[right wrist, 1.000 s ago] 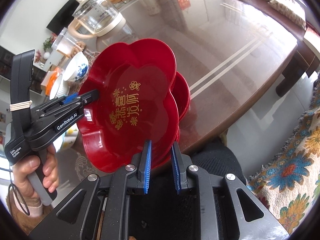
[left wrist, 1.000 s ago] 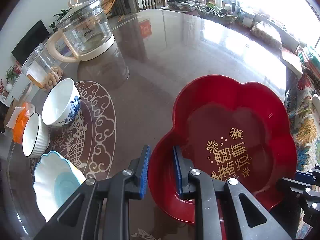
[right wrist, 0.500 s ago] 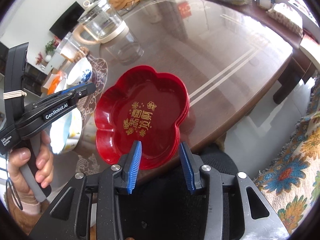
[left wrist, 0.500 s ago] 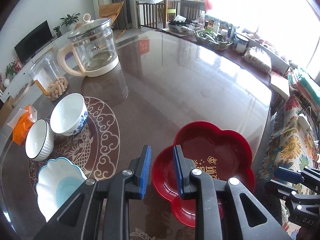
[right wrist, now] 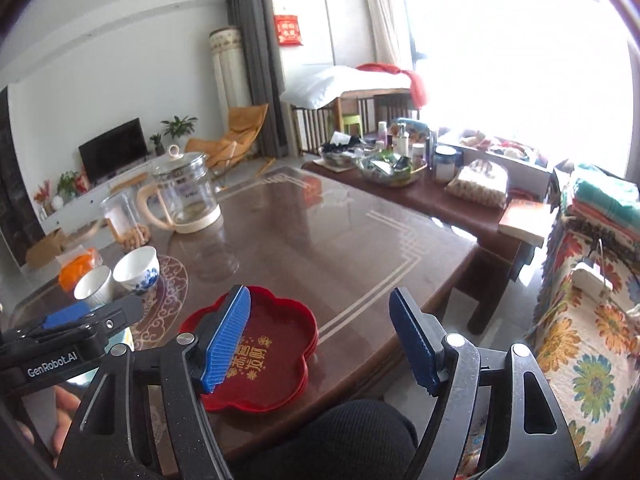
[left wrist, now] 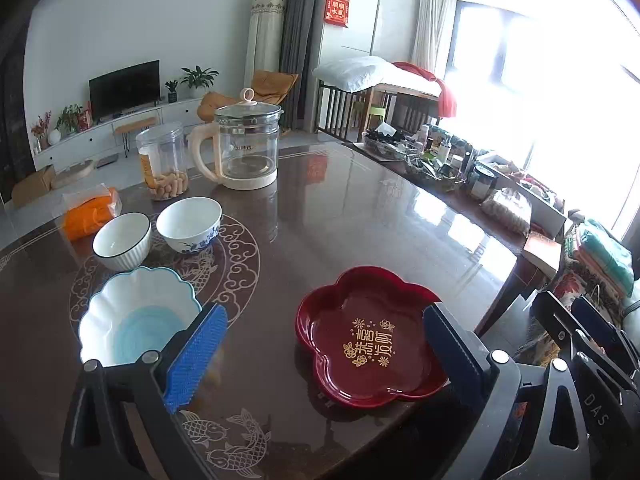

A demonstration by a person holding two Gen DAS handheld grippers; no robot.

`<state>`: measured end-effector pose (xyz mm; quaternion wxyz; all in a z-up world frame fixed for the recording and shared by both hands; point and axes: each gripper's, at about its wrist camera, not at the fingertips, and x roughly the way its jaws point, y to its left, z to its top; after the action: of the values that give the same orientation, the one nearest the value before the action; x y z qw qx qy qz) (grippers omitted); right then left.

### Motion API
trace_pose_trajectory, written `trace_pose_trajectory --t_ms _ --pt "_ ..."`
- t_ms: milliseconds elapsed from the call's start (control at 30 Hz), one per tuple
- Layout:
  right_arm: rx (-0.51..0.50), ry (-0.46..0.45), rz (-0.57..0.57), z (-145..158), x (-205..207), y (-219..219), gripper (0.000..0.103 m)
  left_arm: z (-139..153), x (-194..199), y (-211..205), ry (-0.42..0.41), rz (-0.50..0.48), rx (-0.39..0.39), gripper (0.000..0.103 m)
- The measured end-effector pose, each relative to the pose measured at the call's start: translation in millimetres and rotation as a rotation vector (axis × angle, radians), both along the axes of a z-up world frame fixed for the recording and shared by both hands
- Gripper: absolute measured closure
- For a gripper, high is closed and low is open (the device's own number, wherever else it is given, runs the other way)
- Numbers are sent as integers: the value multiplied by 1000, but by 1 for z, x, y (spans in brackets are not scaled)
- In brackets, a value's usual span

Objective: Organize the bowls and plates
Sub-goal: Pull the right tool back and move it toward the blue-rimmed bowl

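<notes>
From the left wrist camera, the left gripper (left wrist: 326,354) is spread wide and holds nothing; the red plates (left wrist: 370,330) lie on the table (left wrist: 360,216) near its front edge, with three bowls (left wrist: 138,314) to the left.

From the right wrist camera, the right gripper (right wrist: 324,344) is likewise spread and empty above the red plates (right wrist: 276,354).

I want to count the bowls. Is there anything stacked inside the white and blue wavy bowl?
No, the wavy bowl shows only its bare pale-blue bottom, and the two other bowls sit apart beyond it.
</notes>
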<state>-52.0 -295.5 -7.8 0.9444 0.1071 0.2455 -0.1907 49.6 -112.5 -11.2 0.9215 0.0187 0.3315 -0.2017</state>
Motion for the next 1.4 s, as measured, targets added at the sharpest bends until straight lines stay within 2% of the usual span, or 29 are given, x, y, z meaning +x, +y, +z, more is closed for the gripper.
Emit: trace_pose_trajectory --t_ms 67,200,300,567,733,867,1067,1400 --pt "-1 -25 -6 -5 -8 6 27 0 -8 7 -10 49 16 5" --pt "-16 -73 -30 -11 -18 7 27 -2 -14 21 30 125 -1 2" --pt "-22 -68 -23 -10 -18 10 27 -5 -16 25 46 175 31 2" --pt "-30 -76 -18 -6 -20 15 24 -5 -20 33 -3 296 129 2" --pt "-42 -73 -14 -6 -19 17 24 -7 -23 28 10 233 149 2" --pt "-43 -70 -17 -5 -19 18 24 -4 -30 15 -20 189 211 2" --pt "-64 -62 -29 -1 -21 18 24 3 -37 9 -37 158 183 2" --pt "-79 -47 -49 -1 -23 15 24 2 -39 5 -20 145 188 2"
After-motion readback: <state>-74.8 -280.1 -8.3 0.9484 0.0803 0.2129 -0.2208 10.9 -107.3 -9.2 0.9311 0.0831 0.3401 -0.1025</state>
